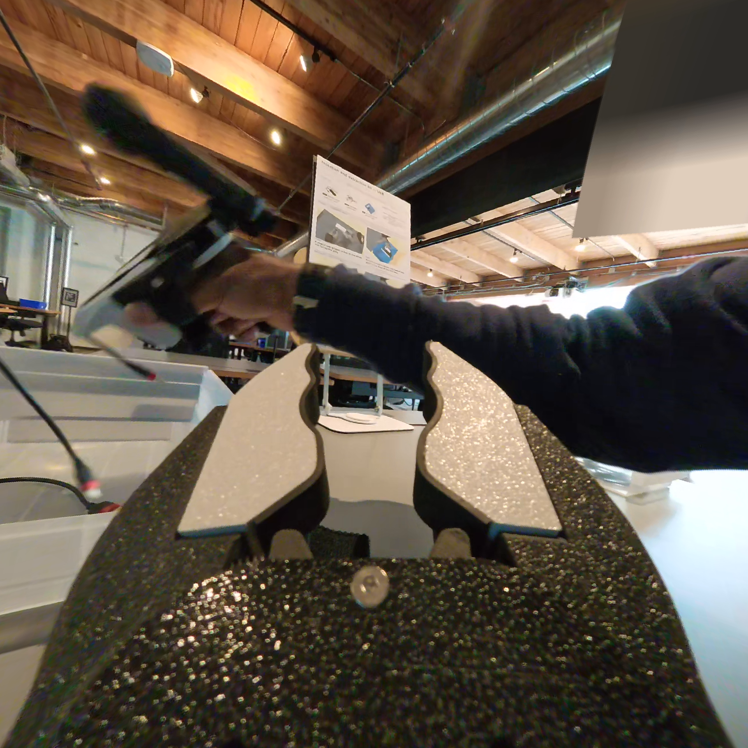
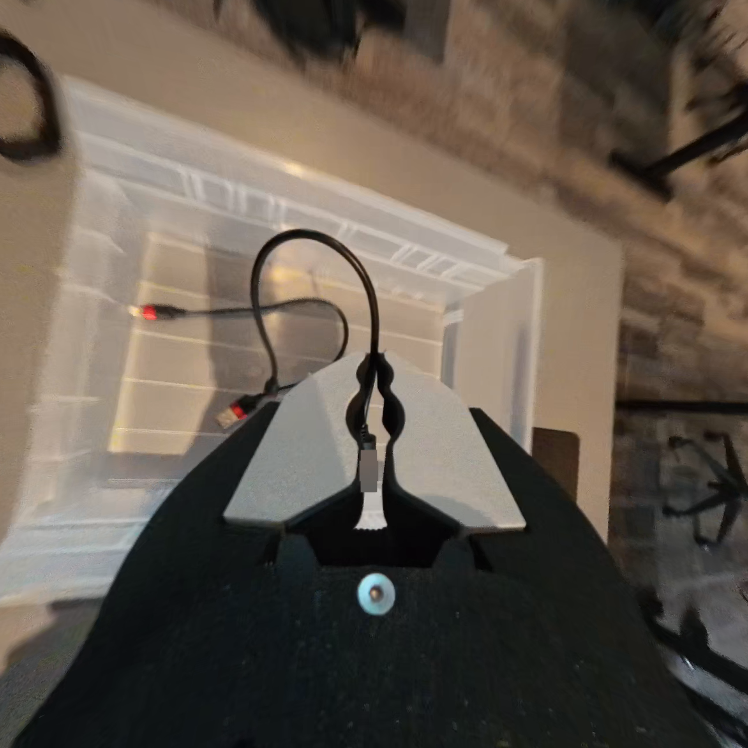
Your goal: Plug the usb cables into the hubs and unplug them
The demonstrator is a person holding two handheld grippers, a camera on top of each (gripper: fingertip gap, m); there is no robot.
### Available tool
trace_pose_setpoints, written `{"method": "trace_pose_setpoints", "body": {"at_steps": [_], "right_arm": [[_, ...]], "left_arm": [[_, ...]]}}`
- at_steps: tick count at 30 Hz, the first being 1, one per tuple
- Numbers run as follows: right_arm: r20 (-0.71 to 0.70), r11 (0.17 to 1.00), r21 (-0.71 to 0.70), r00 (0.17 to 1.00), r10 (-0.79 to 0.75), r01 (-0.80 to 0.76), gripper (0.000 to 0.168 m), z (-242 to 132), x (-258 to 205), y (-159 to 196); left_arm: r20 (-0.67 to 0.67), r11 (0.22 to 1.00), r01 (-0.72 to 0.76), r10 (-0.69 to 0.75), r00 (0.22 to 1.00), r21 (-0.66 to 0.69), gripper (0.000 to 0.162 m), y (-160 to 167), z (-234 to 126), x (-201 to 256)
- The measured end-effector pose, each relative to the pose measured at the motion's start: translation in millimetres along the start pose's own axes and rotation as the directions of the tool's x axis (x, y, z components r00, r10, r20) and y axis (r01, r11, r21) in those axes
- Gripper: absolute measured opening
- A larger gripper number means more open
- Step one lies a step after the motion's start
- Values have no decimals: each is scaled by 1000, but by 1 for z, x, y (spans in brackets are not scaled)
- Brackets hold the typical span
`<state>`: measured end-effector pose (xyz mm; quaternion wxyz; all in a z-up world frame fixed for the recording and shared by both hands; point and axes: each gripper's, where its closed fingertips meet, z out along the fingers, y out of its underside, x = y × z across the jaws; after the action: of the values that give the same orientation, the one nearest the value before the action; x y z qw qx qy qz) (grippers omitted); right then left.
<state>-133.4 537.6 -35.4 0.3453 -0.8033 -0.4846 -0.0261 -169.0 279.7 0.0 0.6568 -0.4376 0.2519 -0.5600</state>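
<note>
My left gripper (image 1: 370,352) is open and empty, low over the white table. Beyond it, a hand holds my right gripper (image 1: 121,328), blurred, up at the left, with a black cable hanging from it. In the right wrist view my right gripper (image 2: 376,358) is shut on a black USB cable (image 2: 315,239). One plug (image 2: 368,465) sits between the fingers. The cable loops up and drops toward a clear plastic bin (image 2: 485,307) below. Two red-collared plugs (image 2: 147,312) (image 2: 236,411) show over the bin. No hub shows in either view.
Clear bins (image 1: 101,388) stand at the left, with a red-and-white cable plug (image 1: 87,483) over them. A person's dark sleeve (image 1: 526,364) crosses ahead of my left gripper. A printed sign on a white stand (image 1: 360,218) stands behind. The table corner (image 2: 587,283) and floor lie right. The gap from one gripper's tips to the other's is roughly 25 cm.
</note>
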Motion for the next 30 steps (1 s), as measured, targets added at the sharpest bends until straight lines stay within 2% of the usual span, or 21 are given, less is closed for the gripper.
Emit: {"method": "trace_pose_setpoints", "body": {"at_steps": [2,5,8,11,15,19,23,26,30], "right_arm": [[-56,985,170,998,39,-29,2,-46,2,-12],[-123,925,370,983,138,-84,2,-122,4,-8],[-177,860,497,957,229,-114,2,-202,4,18],[-243,815,567,919,310,-125,2,-284,2,60],[-334,790,594,848,412,-150,2,-383,-13,140],[-446,778,590,716,537,-216,2,-469,-34,245],[-580,807,538,589,563,-242,2,-541,-64,347],[-663,829,477,499,558,-293,2,-581,-90,421],[-705,857,360,493,509,-370,2,-588,-129,500]], "left_arm": [[-2,1000,1,-1,1000,-4,47,1,0,0],[-4,1000,0,0,1000,-11,47,2,1,1],[-5,1000,1,-1,1000,-16,47,3,1,2],[-10,1000,-1,1,1000,-26,46,5,2,3],[-21,999,-11,10,1000,-47,46,8,5,7],[-22,999,-1,0,1000,-41,46,8,4,7],[-24,999,-11,10,1000,-52,45,10,5,9],[-21,997,-21,19,1000,-71,45,12,8,9],[-12,995,-41,40,999,-92,45,15,14,5]]}}
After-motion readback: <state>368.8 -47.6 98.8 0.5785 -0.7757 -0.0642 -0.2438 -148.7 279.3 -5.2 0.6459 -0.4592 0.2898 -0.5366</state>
